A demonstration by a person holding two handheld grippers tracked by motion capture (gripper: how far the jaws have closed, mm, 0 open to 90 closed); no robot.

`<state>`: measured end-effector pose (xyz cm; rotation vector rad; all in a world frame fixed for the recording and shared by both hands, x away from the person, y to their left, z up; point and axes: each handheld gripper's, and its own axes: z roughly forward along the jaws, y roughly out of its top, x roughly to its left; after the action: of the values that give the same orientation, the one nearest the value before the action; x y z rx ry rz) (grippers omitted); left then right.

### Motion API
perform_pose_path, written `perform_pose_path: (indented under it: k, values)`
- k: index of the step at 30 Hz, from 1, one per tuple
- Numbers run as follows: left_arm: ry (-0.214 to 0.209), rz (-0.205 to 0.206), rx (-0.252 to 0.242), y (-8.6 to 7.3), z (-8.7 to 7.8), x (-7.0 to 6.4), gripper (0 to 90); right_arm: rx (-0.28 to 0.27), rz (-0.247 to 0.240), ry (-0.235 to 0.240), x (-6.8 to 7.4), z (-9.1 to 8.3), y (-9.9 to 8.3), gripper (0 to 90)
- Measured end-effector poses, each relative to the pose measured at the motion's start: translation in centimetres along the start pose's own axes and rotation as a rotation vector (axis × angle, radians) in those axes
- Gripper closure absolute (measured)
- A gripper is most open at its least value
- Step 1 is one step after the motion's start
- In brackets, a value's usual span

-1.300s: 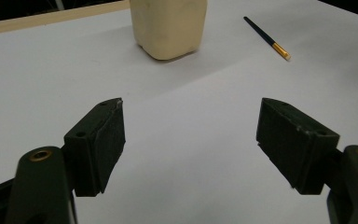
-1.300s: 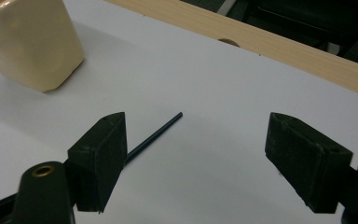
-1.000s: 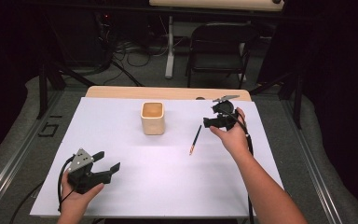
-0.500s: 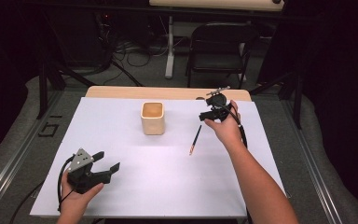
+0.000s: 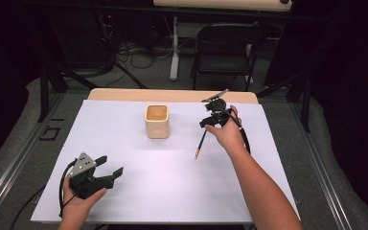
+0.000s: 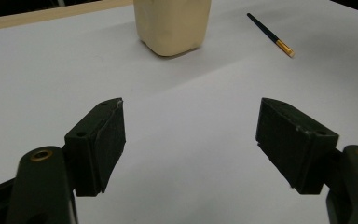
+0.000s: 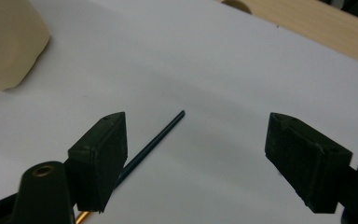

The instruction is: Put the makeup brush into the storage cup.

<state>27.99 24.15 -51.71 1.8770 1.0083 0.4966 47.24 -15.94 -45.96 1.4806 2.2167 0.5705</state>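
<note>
The right gripper [image 5: 210, 118] hovers wide open and empty over the far end of the pencil [image 5: 201, 143], placed to close on it. The pencil lies flat on the table [image 5: 268, 158], right of the cup [image 5: 156, 121]. The left gripper [image 5: 108, 167] rests open and empty near the table's front edge, out of the way.

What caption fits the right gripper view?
Open right gripper over a dark pencil on white paper, beside a cream cup.
</note>
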Motion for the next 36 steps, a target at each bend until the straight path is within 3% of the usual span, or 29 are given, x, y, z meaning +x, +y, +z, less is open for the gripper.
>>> perform_pose_path:
  k: [2,10,11,14,17,19,22,23,25,26,28,29,31,33,34,36]
  values:
    - [0.0,0.001,0.0,0.0,0.0,0.0,24.1,0.003,0.003,0.006,0.0,0.1,-0.1,24.1]
    - [-0.003,0.0,0.0,0.0,0.1,-0.1,24.3,0.121,0.043,0.024,0.5,0.9,-0.2,31.1]
    - [-0.003,-0.002,0.0,0.0,0.1,-0.1,24.4,0.168,0.05,0.023,0.6,1.2,-0.2,33.1]
    - [-0.001,0.0,0.003,0.0,0.1,0.0,24.6,0.195,0.057,0.027,0.6,1.4,-0.3,35.3]
    - [-0.001,0.001,0.003,0.0,0.1,0.0,24.6,0.212,0.102,0.05,0.9,2.1,-0.5,37.0]
    - [-0.002,0.001,0.003,0.0,0.1,0.0,24.6,0.268,0.11,0.047,1.1,2.4,-0.6,38.8]
    - [-0.002,0.0,0.003,0.0,0.1,0.0,24.6,0.284,0.119,0.054,1.2,2.6,-0.6,39.3]
    - [-0.003,-0.001,0.005,0.0,0.1,0.0,24.6,0.315,0.12,0.059,1.3,2.7,-0.6,40.2]
    - [-0.005,0.0,0.004,0.0,0.1,0.0,24.8,0.331,0.126,0.059,1.4,2.7,-0.5,41.2]
    - [-0.005,0.001,0.004,0.0,0.1,0.0,24.9,0.316,0.159,0.076,1.5,2.9,-0.7,41.7]
    - [-0.007,0.001,0.004,0.0,0.1,0.0,24.9,0.351,0.141,0.07,1.6,2.9,-0.5,42.4]
    - [-0.007,0.0,0.003,-0.1,0.1,0.0,24.9,0.354,0.166,0.077,1.7,2.9,-0.6,42.8]
    - [-0.006,0.0,0.004,-0.1,0.1,0.0,25.0,0.335,0.183,0.104,1.8,3.2,-0.7,42.8]
    - [-0.006,-0.001,0.005,-0.1,0.1,0.0,25.0,0.392,0.169,0.093,1.9,3.0,-0.5,42.8]
    - [-0.004,0.0,0.007,-0.1,0.1,0.0,25.0,0.406,0.159,0.074,2.0,3.0,-0.5,42.8]
    - [-0.004,0.0,0.008,-0.1,0.1,0.0,25.0,0.409,0.153,0.08,2.0,3.2,-0.5,42.8]
